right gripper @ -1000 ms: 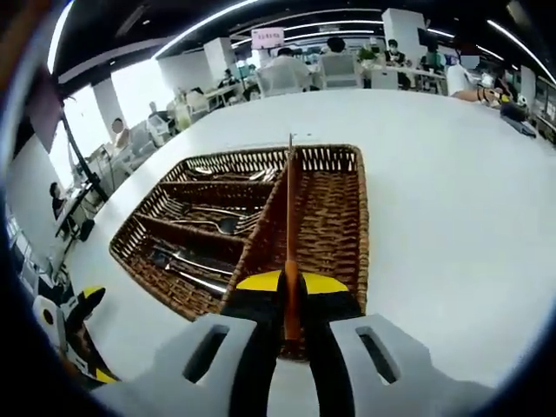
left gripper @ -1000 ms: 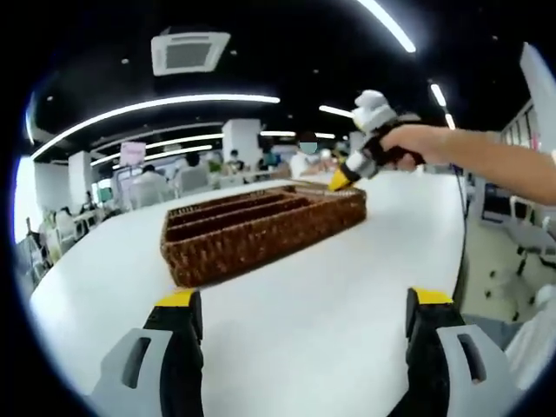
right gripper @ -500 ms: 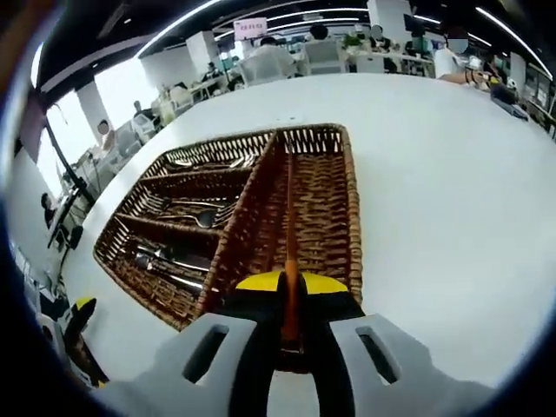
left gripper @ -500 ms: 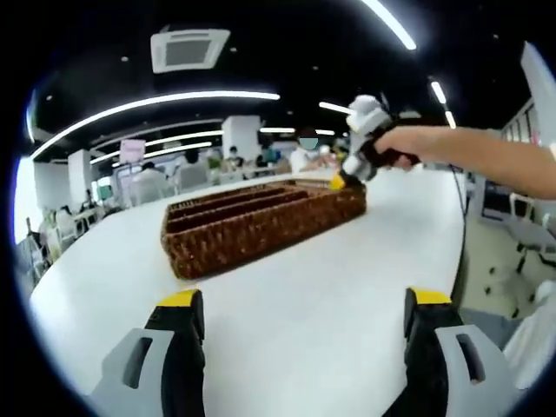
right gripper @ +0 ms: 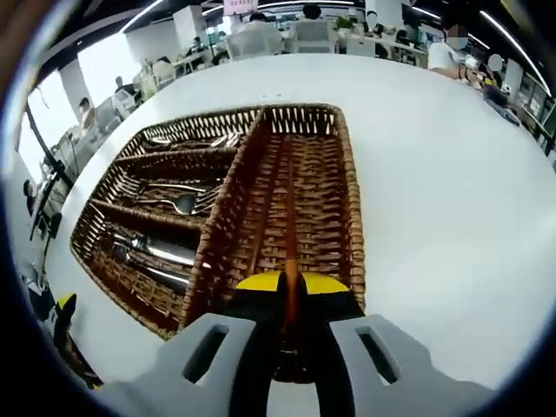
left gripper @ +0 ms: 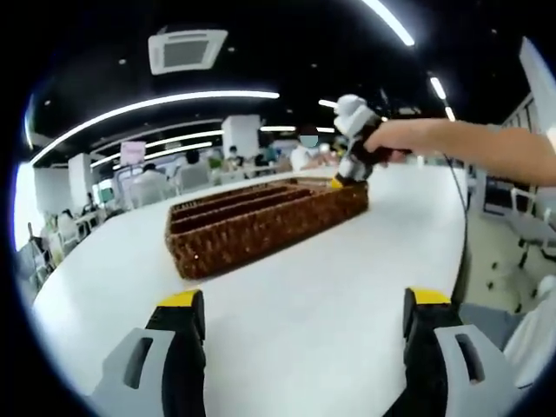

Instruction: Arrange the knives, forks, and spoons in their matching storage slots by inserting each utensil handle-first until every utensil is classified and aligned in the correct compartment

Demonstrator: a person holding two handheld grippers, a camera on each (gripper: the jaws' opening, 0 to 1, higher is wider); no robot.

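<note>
The big white bench (left gripper: pixel 347 287) carries a brown wicker tray (right gripper: pixel 295 200), sitting out in the middle. Your right arm (left gripper: pixel 469 148) reaches out level over the bench from the right of the left gripper view, hand wrapped round the right hand-held gripper (left gripper: pixel 337 182), tip dipped at the tray's far corner. It's clamped tight on a thin orange-handled utensil (right gripper: pixel 289 252), maybe a knife, hard to tell edge-on, lying along the tray's wide long compartment. Your left hand-held gripper (left gripper: pixel 300 304) sits low over bare bench, jaws spread wide, gripping nothing. Forks and spoons (right gripper: pixel 174 201) and other silverware lie in the three smaller slots.
</note>
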